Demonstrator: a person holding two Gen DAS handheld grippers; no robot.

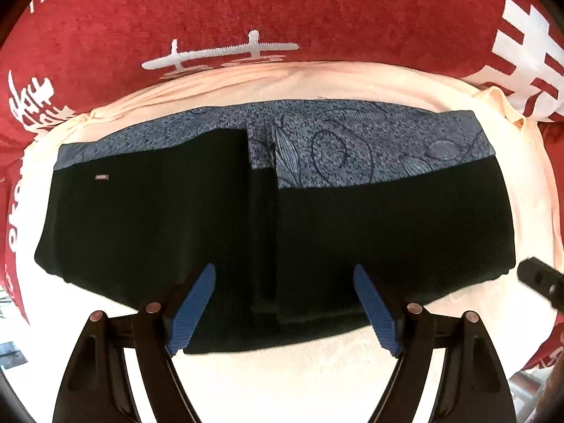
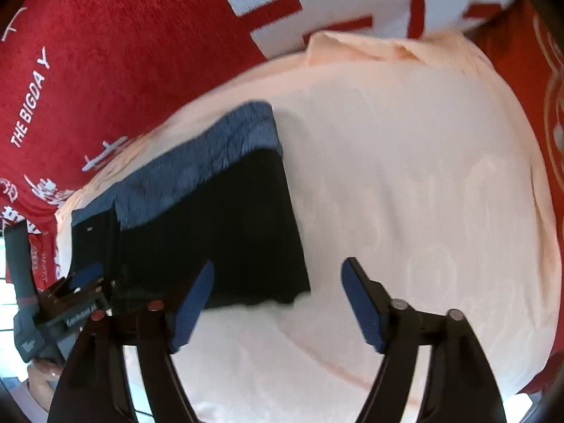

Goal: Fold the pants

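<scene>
The black pants [image 1: 275, 222] lie folded into a wide flat rectangle on a cream cloth [image 1: 282, 380], with a blue-grey patterned band [image 1: 335, 141] along the far edge. My left gripper [image 1: 283, 275] is open and empty, hovering over the near edge of the pants at the middle seam. In the right wrist view the pants [image 2: 211, 232] lie left of centre. My right gripper [image 2: 278, 271] is open and empty, above the pants' near right corner. The left gripper also shows in the right wrist view [image 2: 81, 282], and the right gripper's tip shows in the left wrist view [image 1: 539, 275].
A red blanket with white characters [image 1: 246, 14] lies under and around the cream cloth [image 2: 423, 194]. A folded corner of the cream cloth [image 2: 352, 47] sticks up at the far side. Bare cream cloth spreads right of the pants.
</scene>
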